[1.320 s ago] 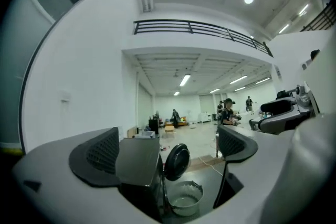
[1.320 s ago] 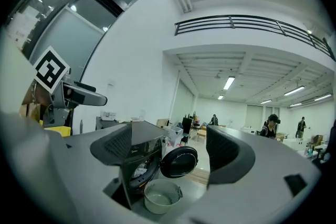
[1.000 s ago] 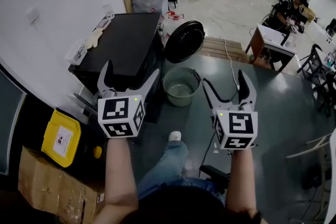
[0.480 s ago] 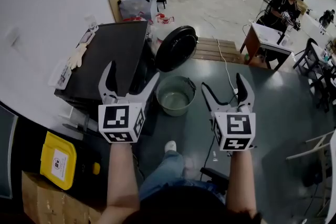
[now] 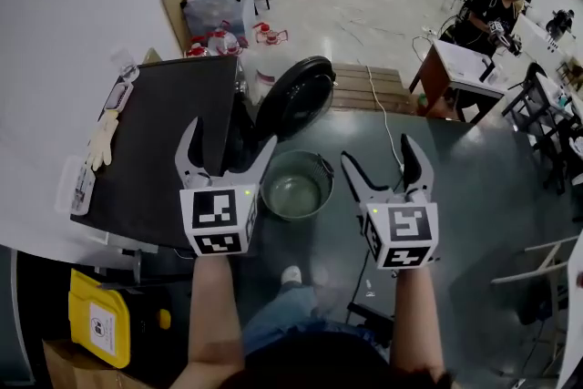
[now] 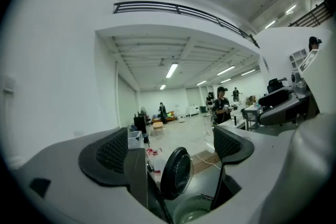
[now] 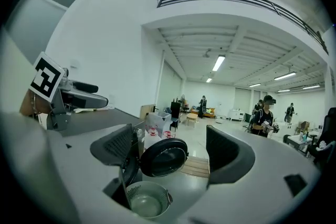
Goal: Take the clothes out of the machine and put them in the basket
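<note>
Big open workshop hall with white walls, pale concrete further off and a dark floor up close. So the black front-loading washing machine sits against the wall on the left, and its round black glass-fronted door is swung wide open. No view looks into the drum, so I can't tell where the clothes are.

Right in front of the machine's opening, just below the door, a round grey-green plastic basket stands on the dark floor with its pale bottom showing.

From the head view the left gripper hangs over the machine's front edge. Its jaws are wide apart and closing a bit, with nothing between them. The right gripper is just right of the basket, jaws wide too, gripping nothing. Its own view only has the door and basket well beyond the jaws.

Further out:
- a white glove lies on the machine's top near the wall
- a slatted wooden pallet lies behind the door
- a clear plastic storage bin stands past the machine
- a yellow plastic container sits on the floor at lower left
- a person in dark clothes is at a desk far right
</note>
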